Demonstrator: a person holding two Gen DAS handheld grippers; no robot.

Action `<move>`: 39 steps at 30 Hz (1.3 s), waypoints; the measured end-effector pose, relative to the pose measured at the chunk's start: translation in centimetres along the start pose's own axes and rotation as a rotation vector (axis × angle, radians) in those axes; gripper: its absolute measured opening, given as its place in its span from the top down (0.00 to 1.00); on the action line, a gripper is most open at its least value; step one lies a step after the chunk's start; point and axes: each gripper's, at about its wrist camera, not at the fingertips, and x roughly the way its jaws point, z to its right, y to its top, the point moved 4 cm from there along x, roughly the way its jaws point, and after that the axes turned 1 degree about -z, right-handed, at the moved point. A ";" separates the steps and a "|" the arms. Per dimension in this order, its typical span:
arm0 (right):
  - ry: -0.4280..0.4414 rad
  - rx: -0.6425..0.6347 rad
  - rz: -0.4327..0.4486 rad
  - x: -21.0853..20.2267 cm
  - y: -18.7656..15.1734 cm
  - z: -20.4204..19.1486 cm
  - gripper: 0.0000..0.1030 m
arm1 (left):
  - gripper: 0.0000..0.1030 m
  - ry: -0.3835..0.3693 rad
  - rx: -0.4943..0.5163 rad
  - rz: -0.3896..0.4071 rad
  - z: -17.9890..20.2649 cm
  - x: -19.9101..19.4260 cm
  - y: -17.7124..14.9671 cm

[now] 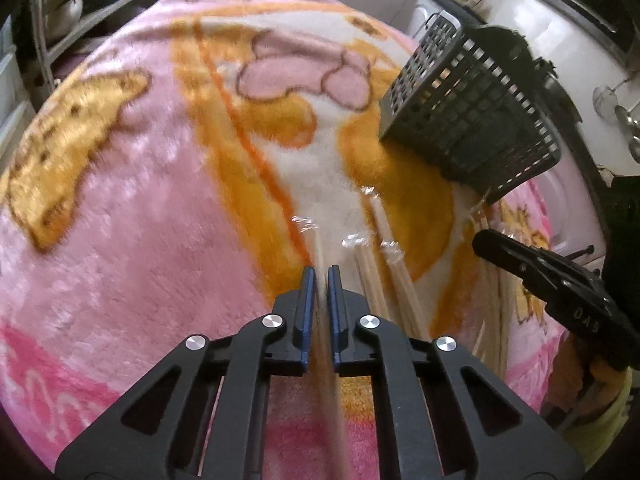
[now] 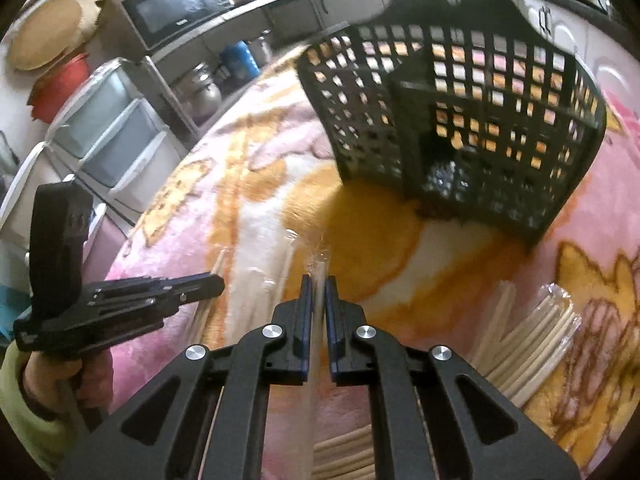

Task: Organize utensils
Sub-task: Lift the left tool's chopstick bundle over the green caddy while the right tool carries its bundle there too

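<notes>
Chopsticks [image 1: 320,252] in both tongs [image 1: 322,272]

A: Legible text, left wrist view — the right gripper [image 1: 486,240], at the right edge of the frame, carries pale letters on its black body, apparently "DAS".

B: Right wrist view?

A: The microwave [image 2: 172,8], upper left, has a small mark on its door — too blurred to read.
</notes>
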 end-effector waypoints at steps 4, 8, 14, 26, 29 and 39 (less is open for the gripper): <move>-0.007 -0.032 0.046 -1.3 0.3 -0.9 0.94 | 0.99 0.006 0.044 0.082 0.5 -2.5 0.6; -0.008 -0.058 0.104 -2.7 0.7 -1.6 0.94 | 0.99 0.032 0.106 0.167 1.5 -5.1 1.3; -0.046 -0.109 0.214 -4.9 1.8 -2.9 0.94 | 0.99 0.066 0.176 0.250 3.1 -7.5 2.6; -0.087 -0.085 0.365 -10.2 5.1 -2.3 0.94 | 0.99 0.052 0.264 0.347 6.9 -10.1 6.2; -0.092 -0.066 0.397 -11.3 6.2 -1.7 0.94 | 0.99 0.049 0.292 0.363 8.0 -10.5 7.1; -0.115 -0.037 0.510 -15.4 9.5 -0.1 0.94 | 0.99 0.019 0.363 0.429 12.4 -11.7 11.5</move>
